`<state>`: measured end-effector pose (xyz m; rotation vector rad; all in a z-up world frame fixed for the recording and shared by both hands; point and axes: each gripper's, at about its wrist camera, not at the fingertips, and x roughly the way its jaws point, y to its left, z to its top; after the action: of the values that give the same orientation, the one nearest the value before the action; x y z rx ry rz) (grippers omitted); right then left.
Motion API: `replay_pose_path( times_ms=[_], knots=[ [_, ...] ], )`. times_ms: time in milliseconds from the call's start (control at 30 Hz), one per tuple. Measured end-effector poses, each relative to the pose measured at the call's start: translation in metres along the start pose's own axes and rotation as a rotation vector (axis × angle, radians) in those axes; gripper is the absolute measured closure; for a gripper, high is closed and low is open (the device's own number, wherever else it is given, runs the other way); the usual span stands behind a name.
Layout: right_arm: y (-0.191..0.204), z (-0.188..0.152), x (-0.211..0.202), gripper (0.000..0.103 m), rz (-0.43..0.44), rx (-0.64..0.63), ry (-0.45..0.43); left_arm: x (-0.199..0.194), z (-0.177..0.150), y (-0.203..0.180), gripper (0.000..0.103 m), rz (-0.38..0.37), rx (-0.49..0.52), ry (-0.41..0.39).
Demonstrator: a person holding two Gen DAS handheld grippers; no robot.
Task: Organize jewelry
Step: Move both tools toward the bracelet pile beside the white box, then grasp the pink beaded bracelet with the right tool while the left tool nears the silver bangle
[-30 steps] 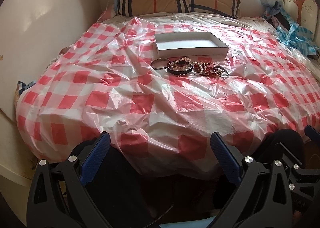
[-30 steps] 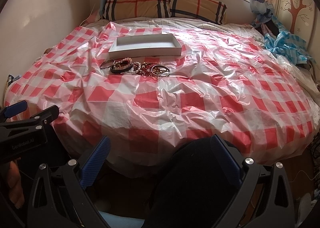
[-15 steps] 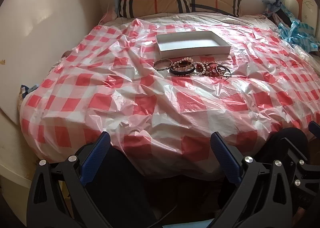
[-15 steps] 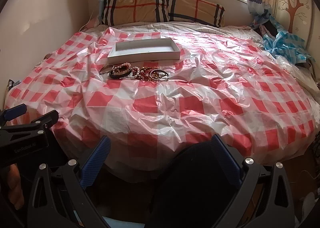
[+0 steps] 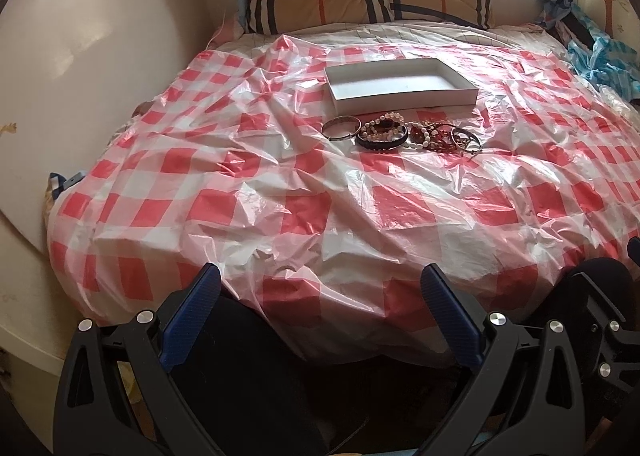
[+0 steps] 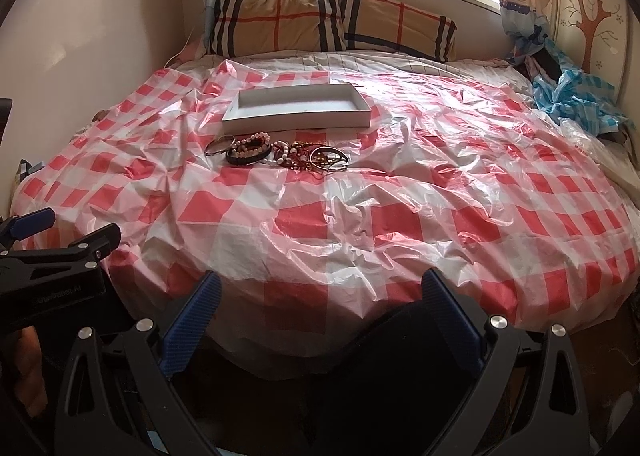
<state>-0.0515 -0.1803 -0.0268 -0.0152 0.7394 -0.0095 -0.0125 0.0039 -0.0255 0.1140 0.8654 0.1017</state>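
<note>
Bedroom scene: bed covered by a crinkled red-and-white checked plastic sheet (image 5: 304, 192), striped pillows (image 6: 332, 22) at the head beneath a window; a shallow white box (image 5: 400, 86), seemingly empty, lies open on the sheet; just in front of it, the jewelry (image 5: 400, 133) sits in a loose row: a silver bangle (image 5: 341, 127) at the left end, a black band with beads (image 5: 382, 134), bead strings, thin rings (image 6: 329, 158) at the right end; left gripper (image 5: 320, 320) and right gripper (image 6: 318, 318) both hang at the foot of the bed, jaws spread wide, holding nothing, well apart from the pieces. Step in hand, by judgement: approach, no piece yet boxed; next move calls for a reach across the sheet and a narrowed grasp on one separable piece, probably the bangle.
</note>
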Motion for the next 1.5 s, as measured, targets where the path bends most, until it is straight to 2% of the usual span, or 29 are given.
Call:
replay_pose_path(
  times_ms=[533, 967, 1333, 1500],
  knots=[
    [0.003, 0.027, 0.045, 0.007, -0.003, -0.014, -0.002, 0.04, 0.023, 0.006, 0.006, -0.005, -0.048, 0.029],
    [-0.004, 0.061, 0.102, 0.007, -0.037, -0.026, 0.007, 0.081, 0.05, 0.007, 0.006, 0.003, -0.067, 0.043],
    [-0.004, 0.081, 0.149, 0.007, -0.042, -0.053, 0.027, 0.119, 0.076, -0.003, 0.006, 0.023, -0.03, 0.048],
    [-0.004, 0.078, 0.159, 0.007, -0.032, -0.044, 0.036, 0.131, 0.083, -0.009, 0.006, 0.025, -0.019, 0.044]
  ],
)
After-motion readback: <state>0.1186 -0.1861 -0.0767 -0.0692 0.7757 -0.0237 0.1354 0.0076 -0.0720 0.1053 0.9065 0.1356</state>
